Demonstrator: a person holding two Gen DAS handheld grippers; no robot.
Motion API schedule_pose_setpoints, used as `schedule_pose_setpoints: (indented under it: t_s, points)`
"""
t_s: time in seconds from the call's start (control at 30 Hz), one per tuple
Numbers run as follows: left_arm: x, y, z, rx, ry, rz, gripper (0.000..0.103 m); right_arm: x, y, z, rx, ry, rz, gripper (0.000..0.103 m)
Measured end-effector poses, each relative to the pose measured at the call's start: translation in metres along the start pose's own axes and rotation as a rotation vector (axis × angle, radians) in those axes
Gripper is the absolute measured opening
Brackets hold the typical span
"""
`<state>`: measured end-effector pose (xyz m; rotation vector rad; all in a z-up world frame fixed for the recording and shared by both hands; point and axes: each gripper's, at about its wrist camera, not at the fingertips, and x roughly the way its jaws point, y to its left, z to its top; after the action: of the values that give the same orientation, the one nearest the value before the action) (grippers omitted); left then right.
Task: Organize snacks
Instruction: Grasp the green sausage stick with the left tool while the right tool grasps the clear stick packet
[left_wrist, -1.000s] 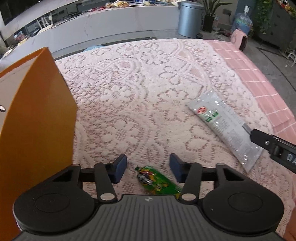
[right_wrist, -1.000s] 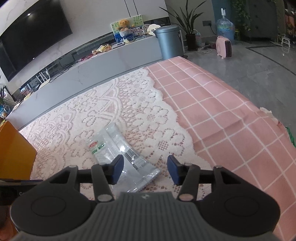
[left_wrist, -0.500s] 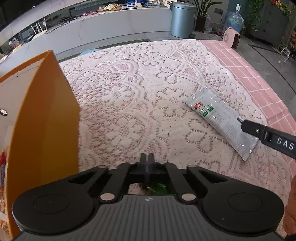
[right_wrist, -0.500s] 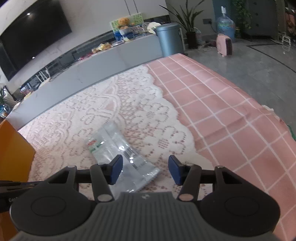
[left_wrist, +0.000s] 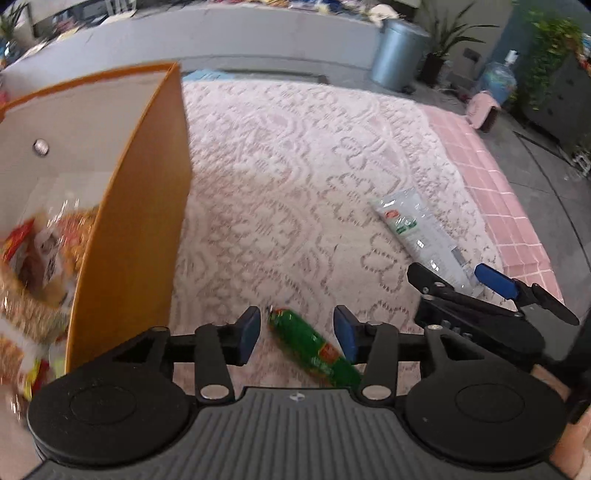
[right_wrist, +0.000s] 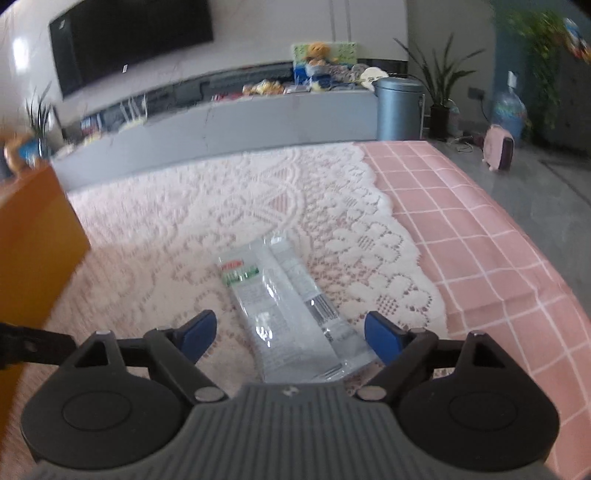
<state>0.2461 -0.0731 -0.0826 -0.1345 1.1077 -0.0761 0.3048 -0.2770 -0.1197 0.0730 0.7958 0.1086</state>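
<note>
A small green snack packet (left_wrist: 314, 347) lies on the lace cloth between the fingers of my open left gripper (left_wrist: 297, 334), which does not grip it. A clear silver snack pouch (right_wrist: 291, 310) lies flat on the cloth between the fingers of my open right gripper (right_wrist: 291, 332); it also shows in the left wrist view (left_wrist: 417, 232). The right gripper (left_wrist: 491, 284) shows at the right of the left wrist view, over the pouch's near end. An orange box (left_wrist: 129, 221) stands at the left with several snack bags (left_wrist: 40, 258) inside.
The white lace cloth (right_wrist: 288, 192) covers a pink checked tablecloth (right_wrist: 480, 240). The orange box also stands at the left in the right wrist view (right_wrist: 33, 251). A grey counter, a metal bin (right_wrist: 399, 107) and plants stand beyond the table.
My left gripper shut half a second ago and is open again now, with the green packet lying between its fingers. My right gripper has opened wider and moved over the silver pouch.
</note>
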Motion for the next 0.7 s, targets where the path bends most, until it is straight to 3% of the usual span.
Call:
schedule_pose_setpoints:
  t_s: [0.17, 0.27, 0.4, 0.57, 0.6, 0.7]
  points:
    - [0.01, -0.002, -0.012, -0.052, 0.072, 0.006, 0.055, 0.005, 0.006, -0.004, -0.076, 0.028, -0.04, 0.084]
    - [0.015, -0.003, -0.016, -0.087, 0.084, -0.024, 0.053, 0.001, 0.002, -0.001, -0.047, 0.053, -0.009, 0.075]
    - [0.018, -0.013, -0.018, -0.022, 0.047, -0.021, 0.039, -0.007, 0.003, -0.001, -0.033, 0.074, 0.095, 0.067]
    - [0.02, -0.025, -0.014, 0.138, -0.002, -0.013, 0.034, -0.011, 0.005, -0.003, -0.031, 0.075, 0.143, 0.06]
    - [0.02, -0.026, -0.012, 0.155, -0.006, -0.01, 0.034, -0.011, 0.004, -0.002, -0.015, 0.069, 0.137, 0.06]
    - [0.021, -0.023, -0.006, 0.196, -0.019, 0.021, 0.033, -0.01, -0.002, -0.001, 0.043, 0.019, 0.09, 0.075]
